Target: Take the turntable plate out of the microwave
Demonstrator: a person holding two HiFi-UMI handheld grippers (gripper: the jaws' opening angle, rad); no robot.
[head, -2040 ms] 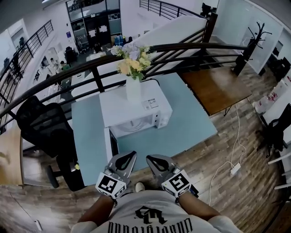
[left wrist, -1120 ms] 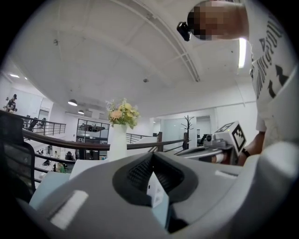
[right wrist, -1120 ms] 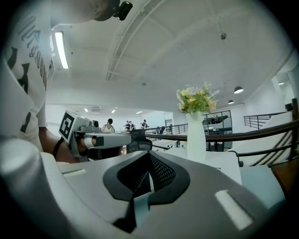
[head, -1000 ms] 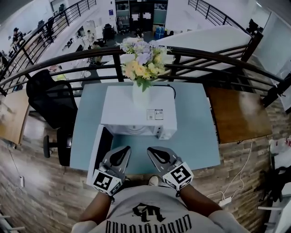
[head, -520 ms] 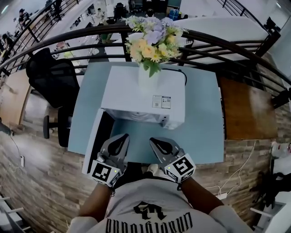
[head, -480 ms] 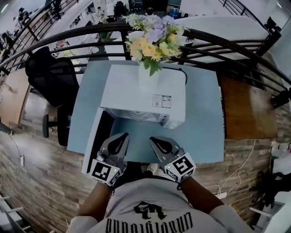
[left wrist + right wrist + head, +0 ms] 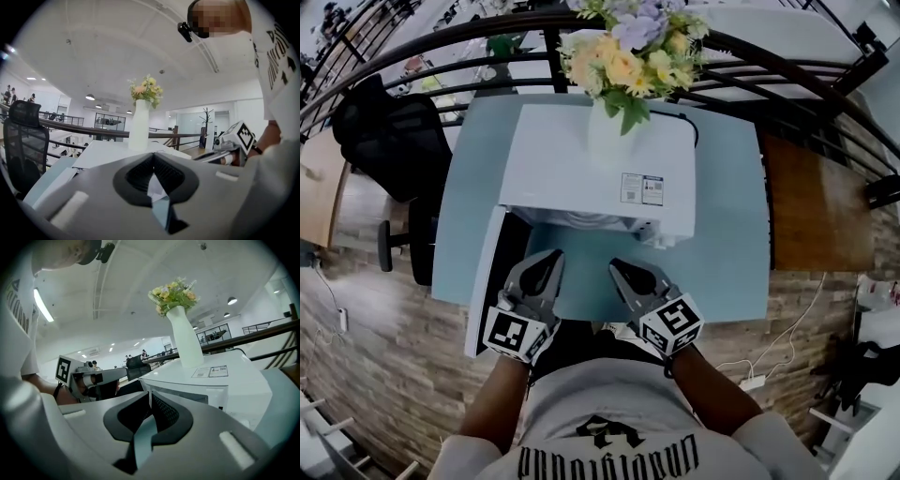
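Near tabletop (image 7: 727, 253) front edge, left gripper (image 7: 546, 265) and right gripper (image 7: 623, 272), both closed, empty, faced microwave (image 7: 600, 173); door (image 7: 484, 281) stood open for reach.

The microwave (image 7: 591, 178) stands toward the desk's (image 7: 727, 253) back edge. In the head view its own top covers the cavity, so the turntable plate shows in no view. The right gripper view catches the front opening only as a narrow grey band, and nothing inside it can be told. In the left gripper view the microwave's front is hidden behind the left gripper's (image 7: 152, 164) own body. The open door (image 7: 487, 272) at the front left is seen edge-on, its near end behind that gripper. The flowers (image 7: 633, 42) are cut off by the top edge. The label (image 7: 641, 188) on the microwave's top is too small to read.
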